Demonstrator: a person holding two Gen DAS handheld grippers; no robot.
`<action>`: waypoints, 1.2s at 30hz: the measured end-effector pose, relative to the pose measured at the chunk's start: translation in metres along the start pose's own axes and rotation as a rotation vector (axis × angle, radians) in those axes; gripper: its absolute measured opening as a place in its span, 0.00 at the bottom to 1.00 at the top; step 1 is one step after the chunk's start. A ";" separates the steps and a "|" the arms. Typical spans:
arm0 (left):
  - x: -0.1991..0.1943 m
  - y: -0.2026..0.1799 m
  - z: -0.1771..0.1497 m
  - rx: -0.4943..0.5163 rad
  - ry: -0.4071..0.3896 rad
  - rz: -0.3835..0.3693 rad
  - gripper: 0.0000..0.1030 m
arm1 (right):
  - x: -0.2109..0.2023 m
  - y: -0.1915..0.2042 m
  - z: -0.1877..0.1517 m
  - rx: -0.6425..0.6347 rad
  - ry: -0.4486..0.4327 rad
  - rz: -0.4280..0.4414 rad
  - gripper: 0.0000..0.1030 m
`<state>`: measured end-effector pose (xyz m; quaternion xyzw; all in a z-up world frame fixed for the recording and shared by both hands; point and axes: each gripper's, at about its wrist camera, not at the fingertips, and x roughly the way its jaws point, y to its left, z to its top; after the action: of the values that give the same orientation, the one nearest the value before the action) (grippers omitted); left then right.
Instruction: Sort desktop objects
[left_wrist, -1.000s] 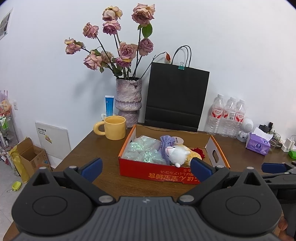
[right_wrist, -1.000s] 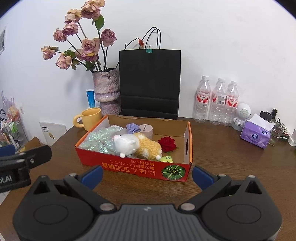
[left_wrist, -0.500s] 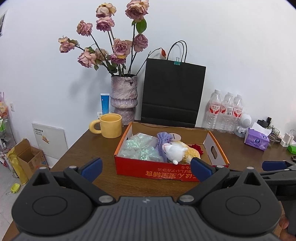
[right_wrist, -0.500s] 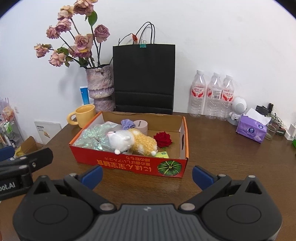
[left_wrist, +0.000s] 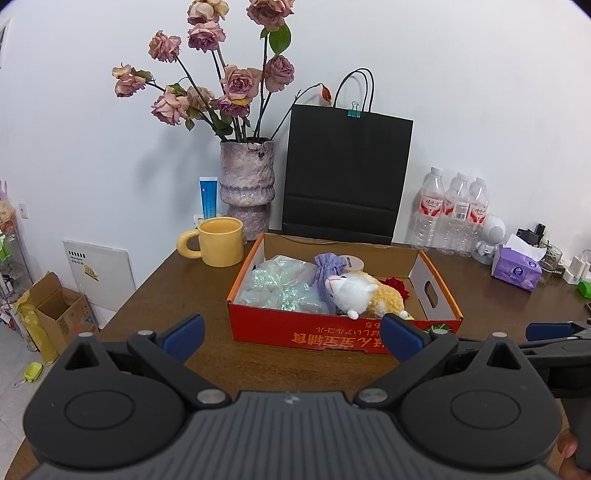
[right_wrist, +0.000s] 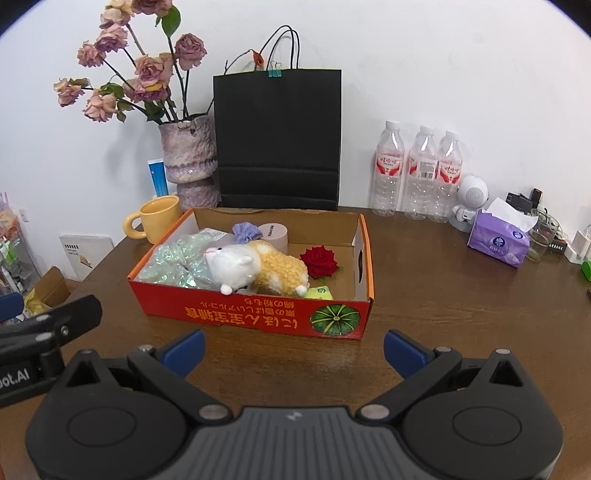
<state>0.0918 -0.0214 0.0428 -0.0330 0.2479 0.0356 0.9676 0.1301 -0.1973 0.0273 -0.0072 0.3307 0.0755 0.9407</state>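
Distance between both grippers and the red box (right_wrist: 255, 314) is growing compared with a second ago: the box is sitting smaller and farther off in both wrist views, and more bare table (right_wrist: 443, 295) is showing in front of it. That is suggesting a pull-back after a drop-off, with the sorting looking close to done, since the plush toy (right_wrist: 258, 269), red rose (right_wrist: 319, 262), shiny plastic bag (right_wrist: 177, 258), purple cloth (right_wrist: 245, 232) and tape roll (right_wrist: 273, 234) are all lying inside the box.

Left gripper (left_wrist: 291, 334) is hanging with its blue pads spread wide and nothing between them; right gripper (right_wrist: 293, 349) is likewise gaping wide and carrying nothing.

Room for moving is lying on the near side and to the right of the box. Far edge is crowded: yellow mug (right_wrist: 157, 218), vase (right_wrist: 188, 158), black paper bag (right_wrist: 277, 140) and water bottles (right_wrist: 417, 173) are standing along it, with the tissue pack (right_wrist: 496, 242) far right. Table's left edge is dropping away just beyond the mug.
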 end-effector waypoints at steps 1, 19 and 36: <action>0.000 0.000 0.000 0.001 0.000 0.001 1.00 | 0.001 0.000 0.000 0.002 0.003 0.000 1.00; 0.003 -0.002 0.000 0.006 0.003 0.010 1.00 | 0.003 0.001 -0.001 0.002 0.012 -0.018 1.00; 0.003 0.000 -0.001 0.009 -0.002 0.009 1.00 | 0.002 0.001 0.000 0.001 0.011 -0.027 1.00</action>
<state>0.0941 -0.0217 0.0405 -0.0276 0.2471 0.0391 0.9678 0.1312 -0.1965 0.0259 -0.0117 0.3357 0.0628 0.9398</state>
